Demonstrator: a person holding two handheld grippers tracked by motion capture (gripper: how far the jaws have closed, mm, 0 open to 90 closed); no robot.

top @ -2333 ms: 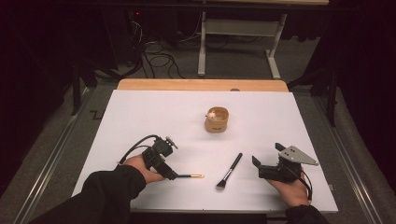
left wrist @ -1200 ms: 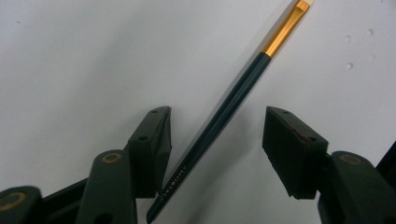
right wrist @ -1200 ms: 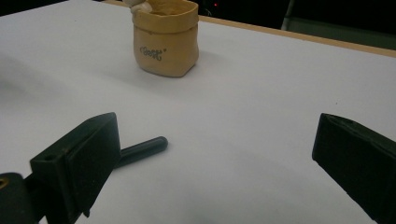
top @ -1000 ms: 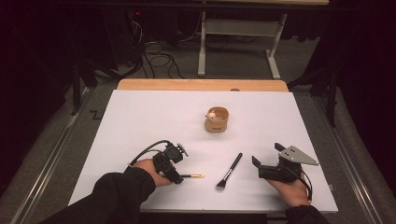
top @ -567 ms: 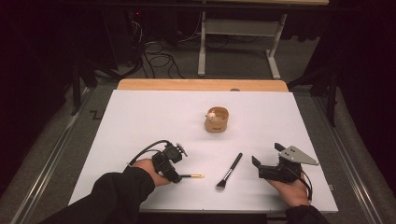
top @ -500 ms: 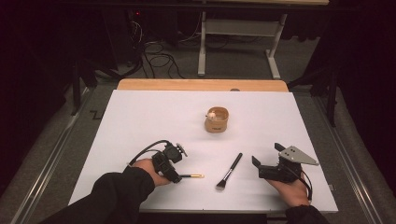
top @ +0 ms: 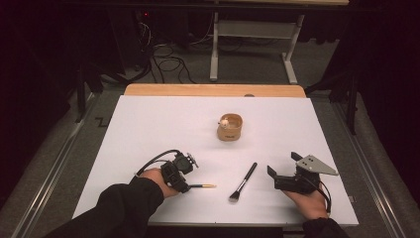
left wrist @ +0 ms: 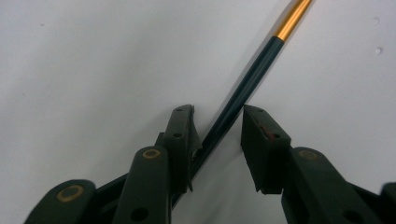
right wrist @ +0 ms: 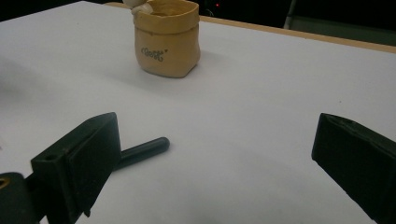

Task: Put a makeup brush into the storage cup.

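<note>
The thin black, gold-banded brush (left wrist: 243, 79) lies on the white table (top: 148, 129) with its near end hidden between the left gripper (top: 179, 174), whose jaws have just been closing, one touching it, the other apart; right gripper (top: 282, 177) jaws wide apart, makeup brush (top: 243, 181) and tan pot (top: 230, 127) beyond.

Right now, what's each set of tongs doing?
Left tongs: just been closing around the thin brush, right pad not touching yet.
Right tongs: open, empty.
</note>
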